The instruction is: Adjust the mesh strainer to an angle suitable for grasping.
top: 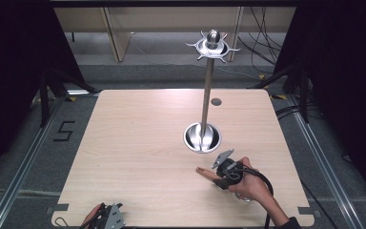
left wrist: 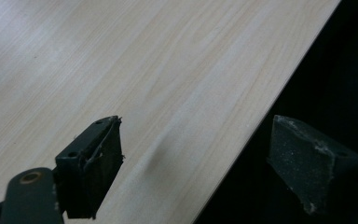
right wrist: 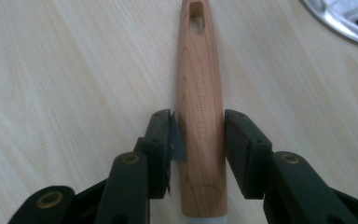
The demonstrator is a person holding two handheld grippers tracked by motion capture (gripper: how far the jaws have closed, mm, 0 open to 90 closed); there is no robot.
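Pale wood of the table [top: 138, 157] lay under the right gripper [right wrist: 198, 135], whose jaws stood narrowly apart on either side of a wooden handle [right wrist: 199, 93], pads at or just off its sides. Beyond its tips stood the steel stand [top: 203, 137]; the left gripper [left wrist: 196, 154] gaped wide, holding nothing, at the table's edge

open tabletop [top: 133, 143] leftward; tall metal stand [top: 203, 136] just beyond the wooden handle [right wrist: 200, 107]
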